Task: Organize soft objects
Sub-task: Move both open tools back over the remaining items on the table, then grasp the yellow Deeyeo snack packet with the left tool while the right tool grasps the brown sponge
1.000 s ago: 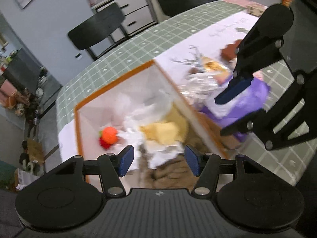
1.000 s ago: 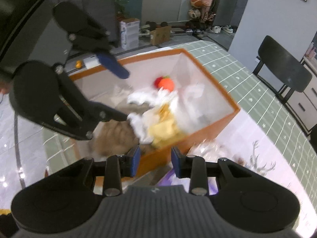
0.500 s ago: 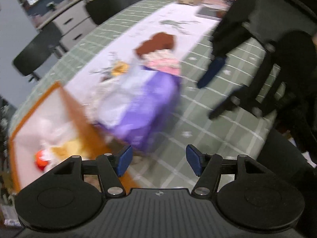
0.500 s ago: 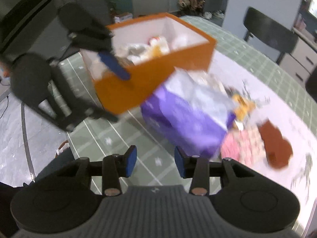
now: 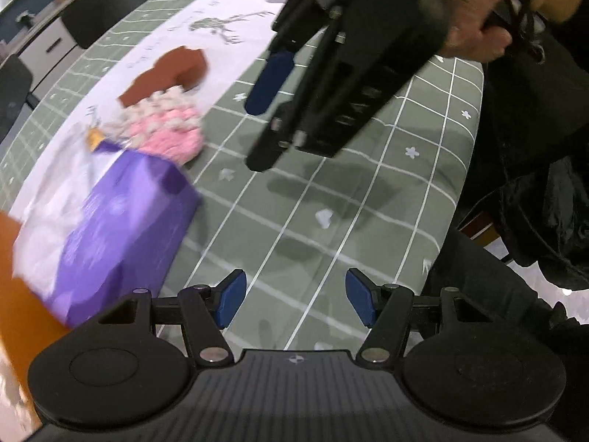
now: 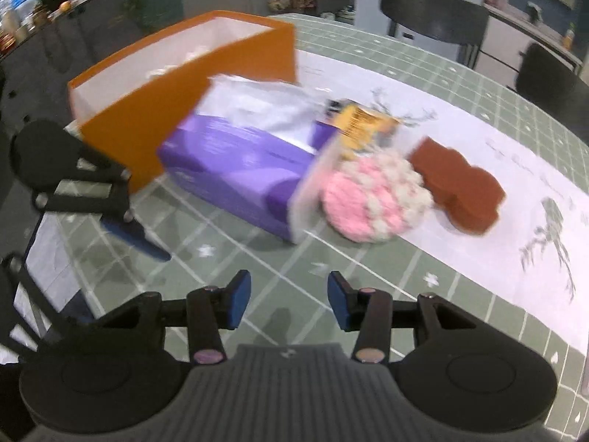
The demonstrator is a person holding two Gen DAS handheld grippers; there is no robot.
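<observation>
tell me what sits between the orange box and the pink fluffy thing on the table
The purple tissue pack lies between the orange box and the pink fluffy pad, with a yellow packet behind it. The right wrist view shows this best.

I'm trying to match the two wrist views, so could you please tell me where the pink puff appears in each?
Left wrist: pink puff sits upper left, between the brown sponge and the purple tissue box.
Right wrist: it lies right of centre, touching the box's end, the sponge to its right.
Shared landmark: the purple tissue box.
</observation>
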